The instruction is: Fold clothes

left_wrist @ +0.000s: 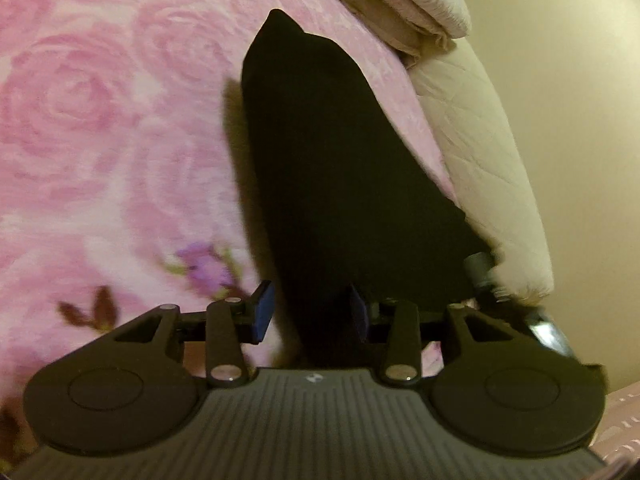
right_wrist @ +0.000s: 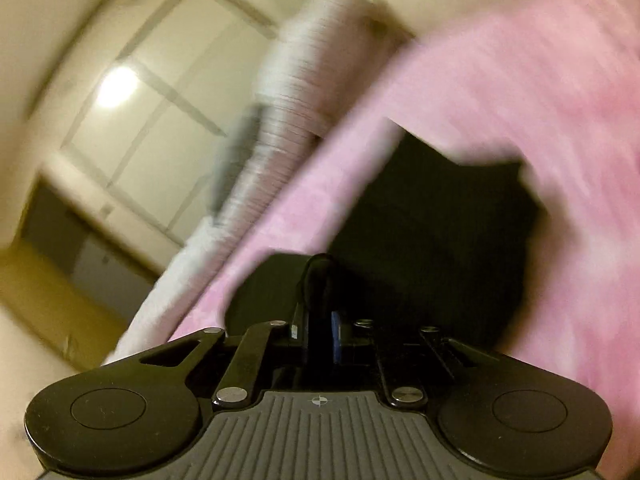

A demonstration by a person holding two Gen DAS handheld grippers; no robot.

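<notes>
Black cloth, plain and dark, long folded shape with a pointy far end, lying on the pink bed, one edge bunched up

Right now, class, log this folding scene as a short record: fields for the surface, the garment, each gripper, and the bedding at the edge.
surface: pink rose-patterned blanket on a bed
garment: black garment, lying on the blanket near the bed's edge
left gripper: left gripper, jaws apart, black cloth running between the blue pads, not pressed
right gripper: right gripper, shut on a pinched fold of the black garment
edge bedding: folded quilted bedding, cream, beyond the garment
image quality: right wrist view heavily blurred
</notes>
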